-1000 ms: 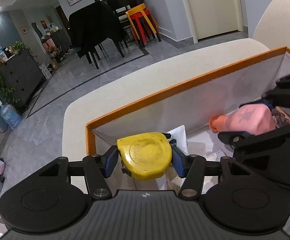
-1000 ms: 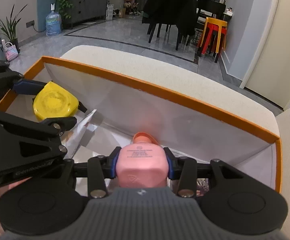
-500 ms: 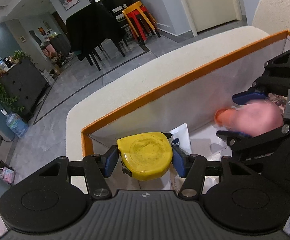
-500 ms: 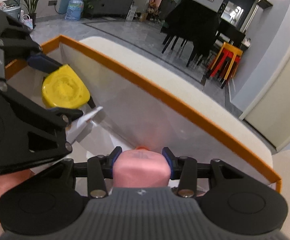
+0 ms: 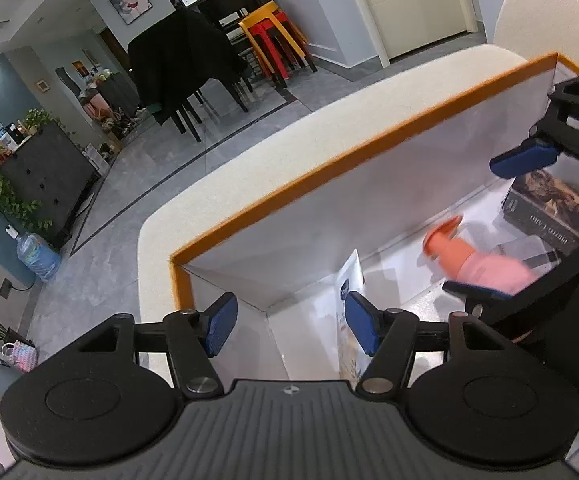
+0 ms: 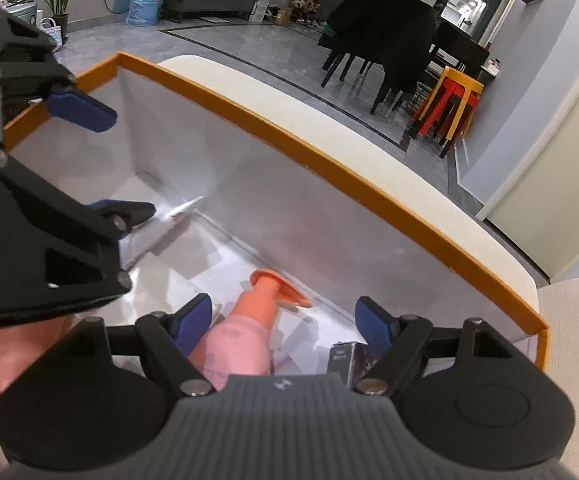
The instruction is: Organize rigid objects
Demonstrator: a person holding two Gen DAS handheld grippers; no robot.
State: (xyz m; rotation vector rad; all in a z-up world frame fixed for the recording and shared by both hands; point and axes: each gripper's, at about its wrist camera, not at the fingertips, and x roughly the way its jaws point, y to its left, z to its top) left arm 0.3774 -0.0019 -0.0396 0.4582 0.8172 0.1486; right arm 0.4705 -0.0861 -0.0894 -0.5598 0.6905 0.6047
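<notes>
A pink pump bottle (image 6: 241, 336) with an orange pump top lies inside the orange-rimmed white box (image 6: 329, 140), free between my right gripper's spread fingers. It also shows in the left wrist view (image 5: 485, 264). My right gripper (image 6: 285, 324) is open and empty above it. My left gripper (image 5: 289, 324) is open and empty over the box's left corner. The yellow tape measure is out of view. The box rim shows in the left wrist view (image 5: 329, 164).
A dark book (image 5: 545, 208) lies in the box at the right, also seen in the right wrist view (image 6: 345, 356). A white packet (image 5: 349, 292) stands in the box by my left gripper. The box rests on a cream cushion (image 5: 289, 144). Dining chairs stand beyond.
Both grippers have opened. The left let go of the yellow tape measure, which is gone from view. The right released the pink bottle, which now lies in the box.
</notes>
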